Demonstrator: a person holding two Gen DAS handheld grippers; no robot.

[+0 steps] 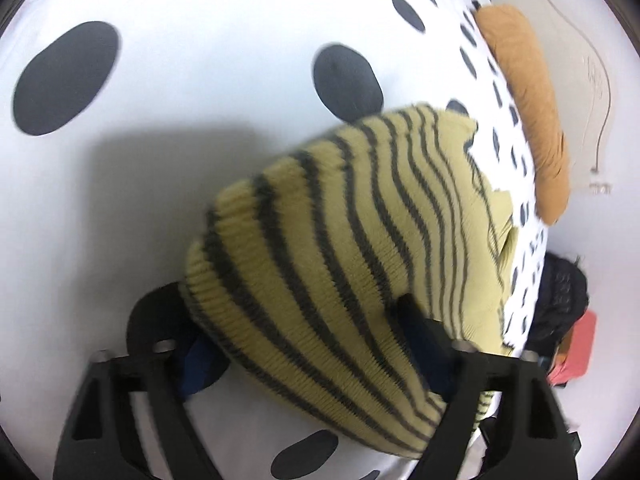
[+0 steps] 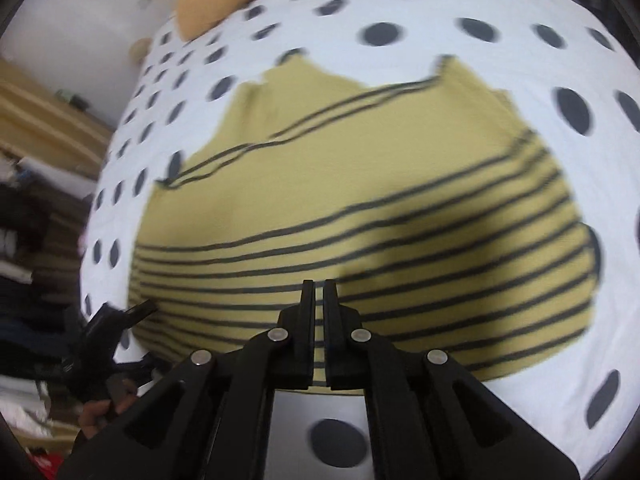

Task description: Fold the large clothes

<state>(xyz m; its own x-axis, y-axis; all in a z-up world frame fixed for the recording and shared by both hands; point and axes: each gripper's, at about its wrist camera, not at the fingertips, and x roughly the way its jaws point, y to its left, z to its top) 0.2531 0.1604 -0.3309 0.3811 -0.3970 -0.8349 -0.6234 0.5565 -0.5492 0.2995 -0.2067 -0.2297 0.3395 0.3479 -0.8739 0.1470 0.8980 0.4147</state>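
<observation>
A yellow knit sweater [image 1: 340,240] with dark stripes lies on a white bedspread [image 1: 200,80] with dark dots. My left gripper [image 1: 284,304] straddles its ribbed edge. One finger [image 1: 160,320] sits just off the hem on the bedspread and the other finger [image 1: 416,320] rests on top of the knit. The jaws stand wide, with fabric bulging between them. In the right wrist view the sweater [image 2: 360,168] spreads flat, its upper part folded over. My right gripper [image 2: 319,284] is shut above the near edge, with only a sliver of stripes showing through. The left gripper [image 2: 120,320] sits at the sweater's left edge.
A tan pillow [image 1: 524,112] lies at the bed's far edge against a white wall with a cable [image 1: 600,80]. A black item [image 1: 560,304] and a red one [image 1: 576,348] sit beyond the bedside. Wooden furniture [image 2: 40,120] and piled clothes [image 2: 24,300] stand at left.
</observation>
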